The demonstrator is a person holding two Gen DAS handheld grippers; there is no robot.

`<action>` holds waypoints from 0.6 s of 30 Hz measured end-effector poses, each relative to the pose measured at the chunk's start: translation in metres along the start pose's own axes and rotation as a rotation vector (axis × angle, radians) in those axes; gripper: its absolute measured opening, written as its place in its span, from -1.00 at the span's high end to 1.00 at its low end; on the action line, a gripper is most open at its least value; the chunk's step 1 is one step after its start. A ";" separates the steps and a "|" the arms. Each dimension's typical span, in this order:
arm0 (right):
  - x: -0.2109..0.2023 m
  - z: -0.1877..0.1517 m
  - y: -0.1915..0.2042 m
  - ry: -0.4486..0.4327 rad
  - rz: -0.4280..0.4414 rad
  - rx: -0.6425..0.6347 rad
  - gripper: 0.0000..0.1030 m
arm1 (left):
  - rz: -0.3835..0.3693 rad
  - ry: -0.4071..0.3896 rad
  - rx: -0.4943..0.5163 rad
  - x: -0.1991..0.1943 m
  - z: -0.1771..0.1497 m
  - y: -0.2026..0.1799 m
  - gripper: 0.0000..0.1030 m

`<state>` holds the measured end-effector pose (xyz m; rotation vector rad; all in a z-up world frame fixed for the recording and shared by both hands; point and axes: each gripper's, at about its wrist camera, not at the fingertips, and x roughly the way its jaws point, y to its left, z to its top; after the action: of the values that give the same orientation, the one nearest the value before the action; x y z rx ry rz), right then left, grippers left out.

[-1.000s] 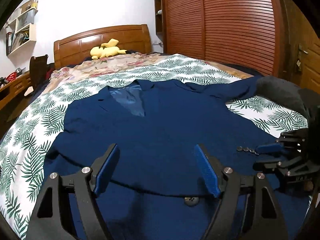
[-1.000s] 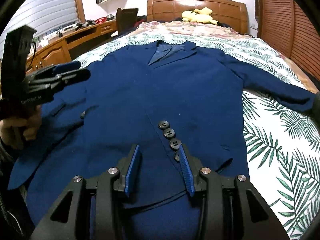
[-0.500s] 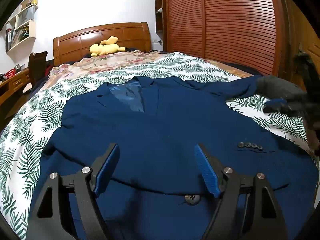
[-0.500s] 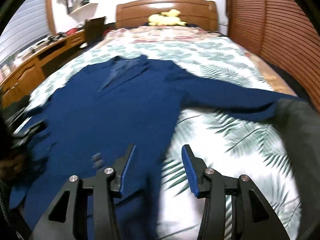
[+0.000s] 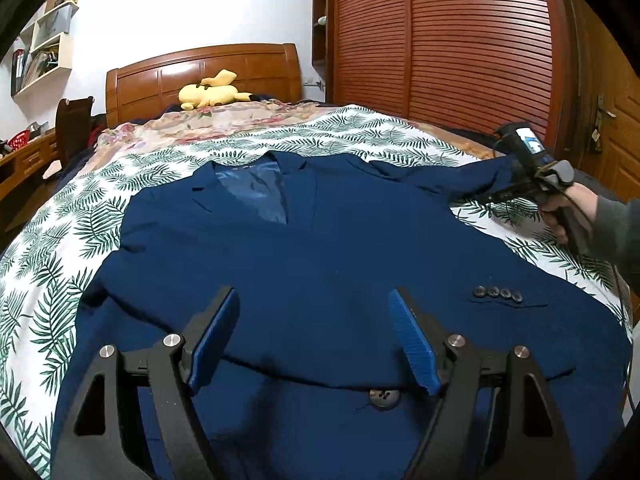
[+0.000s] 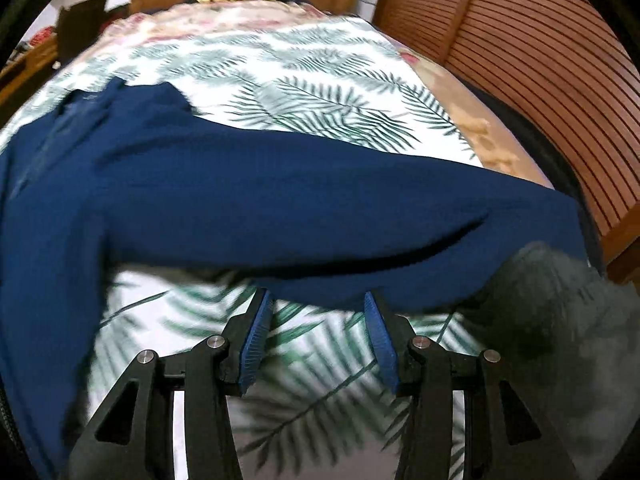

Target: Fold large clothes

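Both grippers gape empty over the navy jacket (image 5: 320, 248); a grey pillow (image 6: 560, 320) crowds its sleeve end (image 6: 520, 232)

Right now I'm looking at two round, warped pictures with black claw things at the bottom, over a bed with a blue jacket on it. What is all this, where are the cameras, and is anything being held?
There is no robot here. A person holds a hand-held gripper in each hand, and each has a wide-angle camera looking along its two jaws. One picture comes from the left gripper, the other from the right gripper. The left view also shows the right one from outside, gripped by the person's hand.

On the bed, with its leaf-print cover, a blue jacket lies spread flat, one sleeve stretched out sideways. A yellow plush toy sits by the headboard.

Nothing is held. Both sets of jaws are open with no cloth between them; the right ones sit just short of the sleeve.
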<state>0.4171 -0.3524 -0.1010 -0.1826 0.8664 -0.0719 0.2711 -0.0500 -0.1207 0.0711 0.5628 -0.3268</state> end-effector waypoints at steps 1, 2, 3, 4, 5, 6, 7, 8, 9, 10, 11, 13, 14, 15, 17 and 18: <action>0.003 0.005 0.002 0.006 -0.018 -0.003 0.05 | -0.001 0.000 0.001 0.000 0.000 0.000 -0.51; 0.006 0.008 0.004 0.005 -0.032 -0.011 0.11 | -0.001 -0.001 0.002 -0.001 0.000 -0.001 -0.51; 0.009 0.010 0.008 0.003 -0.046 -0.023 0.46 | -0.002 -0.001 0.002 -0.001 0.000 0.000 -0.51; 0.015 0.016 0.010 0.010 -0.048 -0.038 0.79 | -0.002 0.000 0.002 0.000 0.000 0.000 -0.51; 0.020 0.023 0.013 0.013 -0.052 -0.049 0.86 | -0.002 -0.001 0.000 0.000 0.000 0.000 -0.51; 0.022 0.027 0.016 0.004 -0.077 -0.059 0.92 | -0.003 -0.001 0.000 0.000 0.000 0.001 -0.51; 0.020 0.033 0.020 -0.019 -0.101 -0.062 0.94 | -0.004 -0.001 -0.002 0.000 0.000 0.001 -0.51; 0.015 0.039 0.021 -0.050 -0.109 -0.054 0.94 | -0.004 -0.001 -0.004 0.000 0.000 0.001 -0.51; 0.007 0.045 0.024 -0.088 -0.114 -0.043 0.94 | -0.005 -0.002 -0.005 0.000 0.000 0.001 -0.51; -0.003 0.052 0.027 -0.131 -0.121 -0.035 0.94 | -0.005 -0.002 -0.005 0.000 0.000 0.001 -0.51; -0.013 0.058 0.031 -0.169 -0.119 -0.035 0.94 | -0.005 -0.002 -0.005 -0.001 -0.001 0.001 -0.51; -0.035 0.065 0.041 -0.237 -0.099 -0.047 0.95 | -0.005 -0.002 -0.005 0.000 0.000 0.001 -0.51; -0.047 0.069 0.047 -0.271 -0.086 -0.056 0.95 | -0.005 -0.003 -0.005 -0.001 0.000 0.001 -0.51; -0.060 0.070 0.053 -0.300 -0.074 -0.067 0.95 | -0.005 -0.002 -0.005 0.000 0.000 0.001 -0.51; -0.082 0.067 0.064 -0.338 -0.023 -0.091 0.95 | -0.005 -0.002 -0.005 -0.001 0.000 0.001 -0.51; -0.091 0.067 0.071 -0.356 0.003 -0.105 0.95 | -0.005 -0.002 -0.005 0.000 0.000 0.001 -0.51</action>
<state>0.4086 -0.2615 -0.0037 -0.2827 0.5156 0.0097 0.2710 -0.0487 -0.1207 0.0641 0.5621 -0.3307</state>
